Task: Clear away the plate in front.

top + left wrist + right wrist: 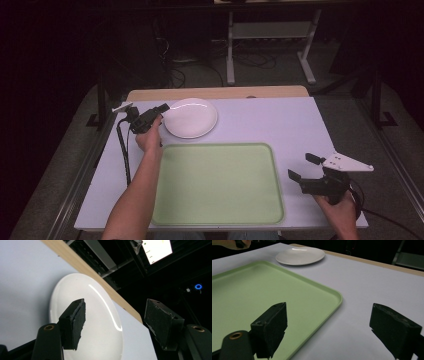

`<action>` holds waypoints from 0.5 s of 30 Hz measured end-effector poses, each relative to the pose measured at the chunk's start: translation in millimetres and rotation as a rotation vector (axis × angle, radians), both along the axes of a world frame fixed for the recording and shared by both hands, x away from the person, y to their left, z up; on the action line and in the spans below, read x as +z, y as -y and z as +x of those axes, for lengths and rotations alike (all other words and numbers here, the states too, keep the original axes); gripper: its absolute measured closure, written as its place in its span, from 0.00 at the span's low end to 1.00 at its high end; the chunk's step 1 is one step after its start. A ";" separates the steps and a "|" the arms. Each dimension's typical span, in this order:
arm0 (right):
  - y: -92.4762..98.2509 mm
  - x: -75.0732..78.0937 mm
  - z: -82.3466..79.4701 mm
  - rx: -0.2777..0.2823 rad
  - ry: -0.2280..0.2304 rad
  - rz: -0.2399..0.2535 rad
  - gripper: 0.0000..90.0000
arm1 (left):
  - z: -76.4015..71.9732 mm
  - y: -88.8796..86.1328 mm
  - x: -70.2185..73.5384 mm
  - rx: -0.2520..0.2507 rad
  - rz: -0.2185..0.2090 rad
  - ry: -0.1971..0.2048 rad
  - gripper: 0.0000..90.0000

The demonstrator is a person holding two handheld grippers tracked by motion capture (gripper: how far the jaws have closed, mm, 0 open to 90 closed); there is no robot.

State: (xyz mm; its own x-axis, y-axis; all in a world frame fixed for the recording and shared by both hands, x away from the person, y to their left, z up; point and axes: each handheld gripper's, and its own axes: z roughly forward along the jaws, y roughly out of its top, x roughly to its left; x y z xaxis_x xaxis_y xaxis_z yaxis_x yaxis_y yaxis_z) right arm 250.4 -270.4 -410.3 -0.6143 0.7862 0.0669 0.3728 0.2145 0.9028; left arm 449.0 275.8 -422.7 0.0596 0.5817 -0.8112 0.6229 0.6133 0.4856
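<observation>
We see a white plate (190,117) lying flat on the pale table (280,125), close to the table's far wooden edge (220,92). The plate is round, shallow and glossy, with a bright streak of light curving across its surface and nothing on it.

Our left gripper (162,108) hovers just at the plate's near-left rim, its jaws spread apart and holding nothing. In the left gripper view the left gripper (115,320) looks across the plate (100,322): one jaw sits over the plate's face, the other stands beyond its rim, past the wooden edge (100,283). We cannot tell whether either jaw touches the plate. The left hand (150,140) grips the tool from behind, and a black cable (122,150) trails back from it along the table.

A light green tray (220,185) with a raised rim and rounded corners lies between the two grippers, just behind the left gripper and empty.

Our right gripper (304,167) is well apart from the plate, just beside the tray's right edge, with its jaws wide open and empty; a grey three-cornered plate (347,162) sits on top of it, and the right hand (340,210) holds it from below. In the right gripper view the right gripper (329,327) has the tray's corner (337,298) ahead of its left jaw, bare table ahead of its right, and the plate (300,255) far ahead to the left.
</observation>
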 end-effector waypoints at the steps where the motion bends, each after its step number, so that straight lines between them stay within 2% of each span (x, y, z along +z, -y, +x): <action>1: 0.4 0.0 -0.2 0.002 0.003 0.002 0.15 | 0.1 -0.1 -1.7 0.009 0.007 -0.007 0.37; 3: 0.5 0.0 -0.3 0.002 0.002 0.001 0.15 | 0.0 -1.7 -9.5 0.021 0.003 -0.036 0.37; 6: 0.6 0.0 -0.7 0.004 0.003 0.002 0.15 | -2.1 -2.7 -17.6 0.045 -0.015 -0.060 0.37; 10: 0.9 0.4 -1.3 0.007 0.005 0.006 0.15 | -2.4 -2.3 -27.0 0.050 -0.019 -0.093 0.39; 15: 1.4 0.5 -1.4 0.007 0.003 0.010 0.15 | -1.1 0.2 -29.7 0.056 -0.014 -0.111 0.39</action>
State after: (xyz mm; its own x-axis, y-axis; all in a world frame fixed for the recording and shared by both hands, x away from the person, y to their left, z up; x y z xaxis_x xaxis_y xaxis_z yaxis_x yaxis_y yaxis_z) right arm 249.0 -271.8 -409.8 -0.6197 0.7815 0.0728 0.3691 0.2083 0.9058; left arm 447.9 275.5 -452.4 -0.0637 0.5706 -0.8188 0.6368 0.6549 0.4068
